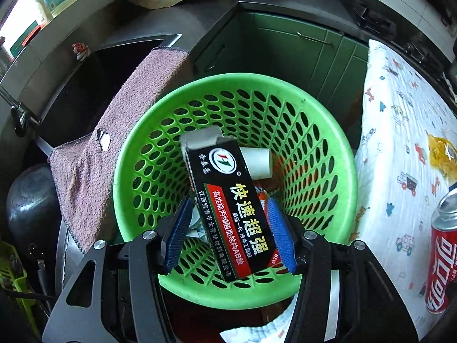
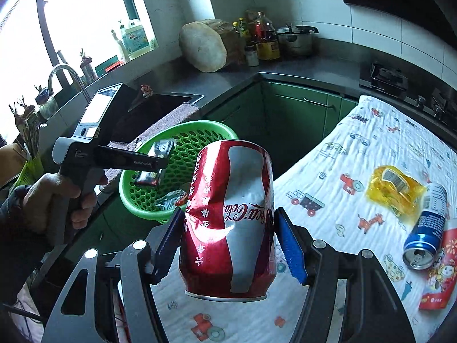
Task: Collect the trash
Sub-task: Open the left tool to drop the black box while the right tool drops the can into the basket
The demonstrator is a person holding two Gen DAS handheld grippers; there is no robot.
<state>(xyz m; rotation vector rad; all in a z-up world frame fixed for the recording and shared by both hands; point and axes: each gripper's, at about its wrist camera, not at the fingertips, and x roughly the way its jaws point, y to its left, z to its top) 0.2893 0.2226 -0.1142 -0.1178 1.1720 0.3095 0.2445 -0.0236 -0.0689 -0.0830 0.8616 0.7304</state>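
Note:
My left gripper is over the green perforated basket, its jaws spread around a black glue box. The left pad stands clear of the box, which tilts into the basket. A white tube and wrappers lie in the basket. My right gripper is shut on a dented red Coca-Cola can, held above the patterned cloth. The left gripper, box and basket show in the right wrist view. The can also shows in the left wrist view.
On the cloth lie a yellow wrapper, a blue can and a red packet. A pink towel hangs over the sink edge beside the basket. Green cabinets stand behind.

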